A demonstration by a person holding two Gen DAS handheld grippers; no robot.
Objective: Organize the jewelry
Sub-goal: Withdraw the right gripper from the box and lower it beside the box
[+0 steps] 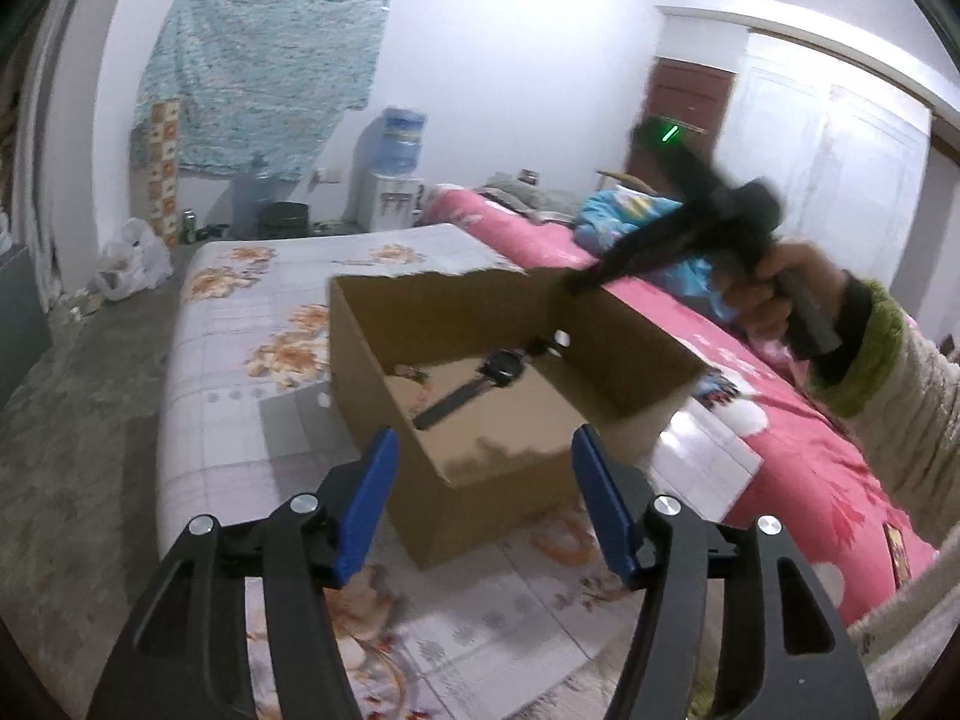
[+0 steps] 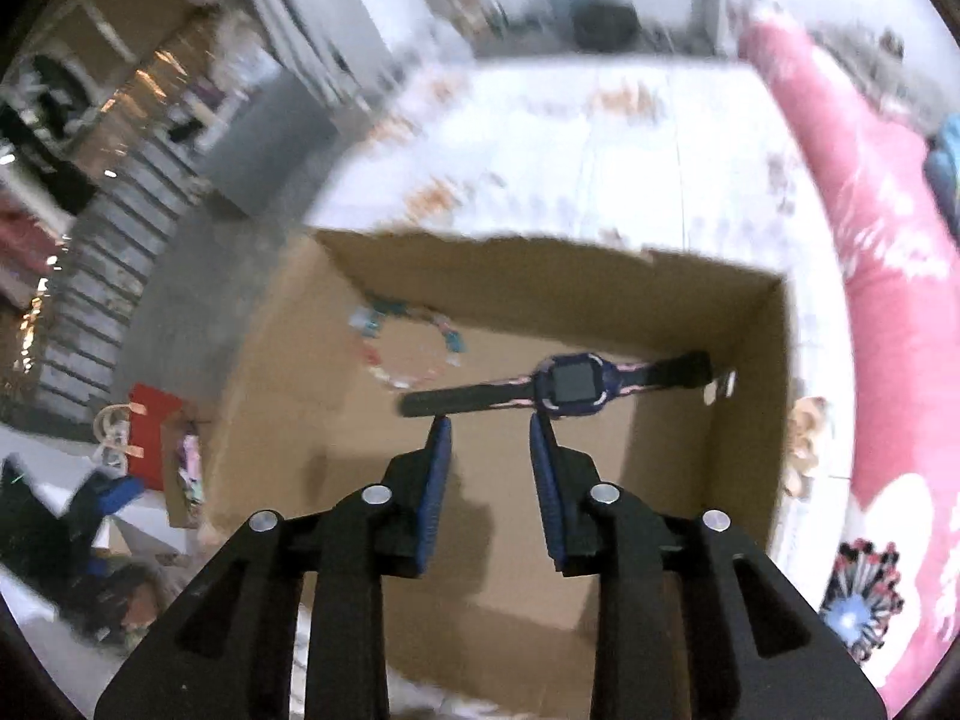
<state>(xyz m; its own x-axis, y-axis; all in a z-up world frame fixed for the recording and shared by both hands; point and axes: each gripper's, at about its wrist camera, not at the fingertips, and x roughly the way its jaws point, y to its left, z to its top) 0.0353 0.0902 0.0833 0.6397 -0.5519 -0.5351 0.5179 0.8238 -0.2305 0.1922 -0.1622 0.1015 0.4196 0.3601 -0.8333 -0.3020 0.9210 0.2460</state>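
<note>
An open cardboard box [image 1: 510,516] stands on the bed. Inside it lie a dark wristwatch [image 1: 480,384] with a square face and a beaded bracelet [image 1: 411,373]. My left gripper [image 1: 487,465] is open in front of the box's near wall, its blue pads apart with nothing between them. A hand holds my right gripper [image 1: 576,285], blurred, above the box's far right corner. From the right wrist, the right gripper [image 2: 492,438] hangs open over the box [image 2: 750,390]. The watch [image 2: 564,387] lies flat on the bottom beyond the tips, and the bracelet [image 2: 414,348] is to its left.
The box rests on a floral sheet [image 1: 240,360], and a pink blanket [image 1: 780,420] covers the bed to the right. A white plastic bag [image 1: 129,264] lies on the floor at the left. A water dispenser [image 1: 399,180] stands by the far wall. A red item [image 2: 150,438] sits left of the box.
</note>
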